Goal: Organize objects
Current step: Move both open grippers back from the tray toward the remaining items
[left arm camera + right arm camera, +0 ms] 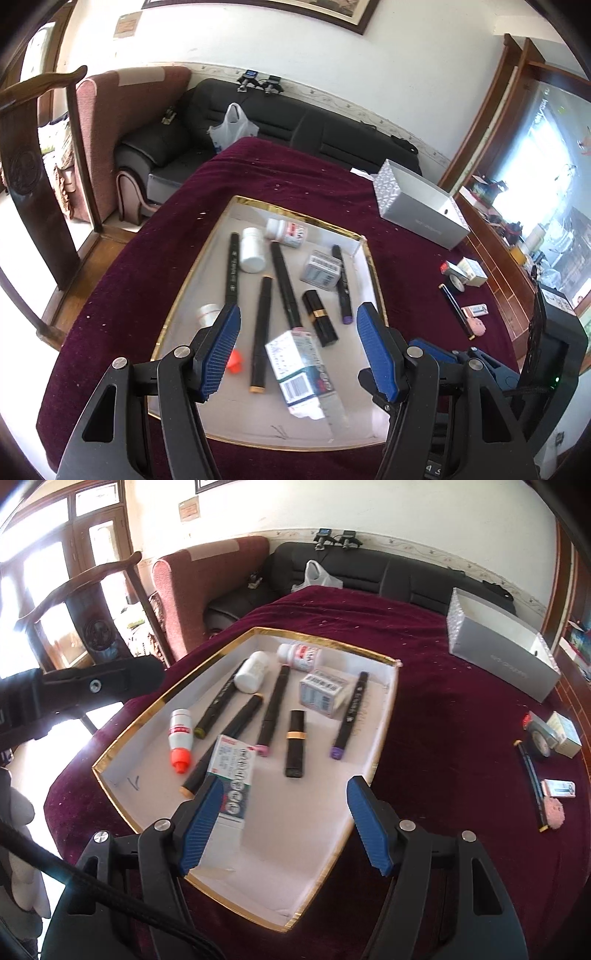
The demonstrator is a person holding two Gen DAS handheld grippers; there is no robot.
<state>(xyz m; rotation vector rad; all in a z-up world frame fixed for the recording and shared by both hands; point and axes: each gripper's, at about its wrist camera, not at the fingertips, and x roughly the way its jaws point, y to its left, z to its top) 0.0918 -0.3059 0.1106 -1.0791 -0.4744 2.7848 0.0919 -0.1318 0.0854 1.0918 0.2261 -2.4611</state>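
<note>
A: Living room, round table under a dark red cloth, sofa behind. What are the grippers doing?

B: Left gripper and right gripper both hang apart and empty over the gold-rimmed tray.

A: And the goods?

B: Markers, bottles and a long medicine box lie inside the tray. To its right, a clock and small boxes wait loose. I'd judge a drop is done; next comes reaching right of the tray.

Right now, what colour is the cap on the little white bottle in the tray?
Bright orange-red cap on the bottle; clearest in the right wrist view.
</note>
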